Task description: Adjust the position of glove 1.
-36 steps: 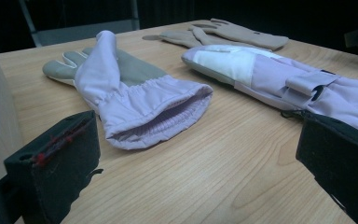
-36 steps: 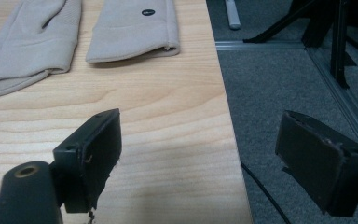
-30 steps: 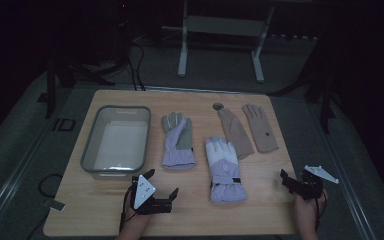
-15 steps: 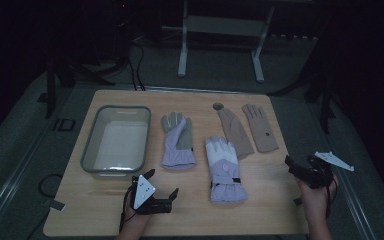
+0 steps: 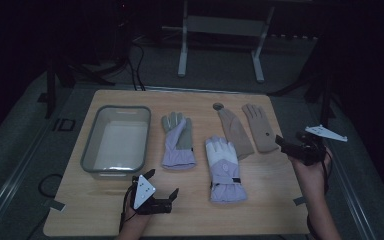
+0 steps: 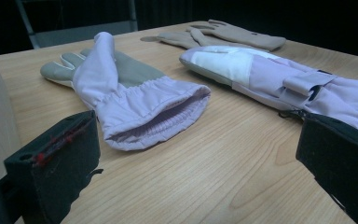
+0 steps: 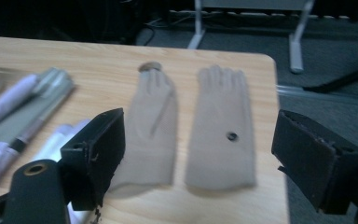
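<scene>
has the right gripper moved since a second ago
Yes. In the high view the right gripper has gone up the picture and inward, from the table's near right corner to beside the tan gloves, jaws open and empty.

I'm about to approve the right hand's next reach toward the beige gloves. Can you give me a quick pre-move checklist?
1. Right gripper jaws open, nothing between them: ok.
2. Right gripper aimed at the two beige gloves: ok.
3. Beige gloves flat, side by side, not overlapping: ok.
4. Left gripper open, apart from the purple gloves: ok.
5. Clear bin unobstructed: ok.
6. Small round item attached to a glove fingertip: cannot tell.
</scene>
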Demonstrator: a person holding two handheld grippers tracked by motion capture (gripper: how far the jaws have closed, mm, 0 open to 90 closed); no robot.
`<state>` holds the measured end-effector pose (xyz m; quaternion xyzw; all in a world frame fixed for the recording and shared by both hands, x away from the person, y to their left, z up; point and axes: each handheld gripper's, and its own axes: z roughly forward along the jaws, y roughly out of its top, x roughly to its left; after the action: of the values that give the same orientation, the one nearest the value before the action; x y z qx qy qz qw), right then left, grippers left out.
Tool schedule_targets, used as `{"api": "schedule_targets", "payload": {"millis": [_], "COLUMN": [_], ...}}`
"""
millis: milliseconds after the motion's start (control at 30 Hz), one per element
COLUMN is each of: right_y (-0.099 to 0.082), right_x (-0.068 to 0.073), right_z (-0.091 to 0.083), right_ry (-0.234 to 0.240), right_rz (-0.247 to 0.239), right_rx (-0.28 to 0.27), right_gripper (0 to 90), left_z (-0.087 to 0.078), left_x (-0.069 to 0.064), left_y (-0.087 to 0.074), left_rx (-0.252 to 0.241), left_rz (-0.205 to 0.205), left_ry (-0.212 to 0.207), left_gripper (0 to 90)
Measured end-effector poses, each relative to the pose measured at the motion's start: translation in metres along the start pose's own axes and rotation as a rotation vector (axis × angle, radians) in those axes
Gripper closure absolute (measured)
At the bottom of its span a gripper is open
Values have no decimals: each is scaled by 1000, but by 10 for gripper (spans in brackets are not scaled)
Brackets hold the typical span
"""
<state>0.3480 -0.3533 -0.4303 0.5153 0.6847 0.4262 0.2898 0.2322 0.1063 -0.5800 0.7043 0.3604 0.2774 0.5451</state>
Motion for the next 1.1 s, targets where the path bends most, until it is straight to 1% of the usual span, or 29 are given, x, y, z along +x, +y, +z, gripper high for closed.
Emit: {"api": "schedule_targets", "payload": {"millis": [67,167,333,467,600,933,1000,1100], "right_y": [9,17,28,34,40,48,48,48], "right_x": [10,22,42,58,75,111,119,131], "right_z": [4,10,21,29,38,63,69,77], "right_ry": [28,47,99,131,161,217,226,248], "right_rz": [-22,-56,-82,-101,-133,-189,-201,-222], "right_rx": [6,19,24,30,50,75,83,95], "right_gripper": [185,185,185,187,192,195,217,225], "left_z": [0,0,0,0,0,0,0,0], "left_x": [0,0,0,0,0,0,0,0], "left_y": [0,0,0,0,0,0,0,0], "left_rx": [0,0,-2,-2,-2,-1,-2,-4], "left_rz": [-3,-3,-2,-1,3,5,5,5], "left_ry": [1,-2,-5,-7,-6,-11,-12,-14], "left_gripper": [0,0,0,0,0,0,0,0]}}
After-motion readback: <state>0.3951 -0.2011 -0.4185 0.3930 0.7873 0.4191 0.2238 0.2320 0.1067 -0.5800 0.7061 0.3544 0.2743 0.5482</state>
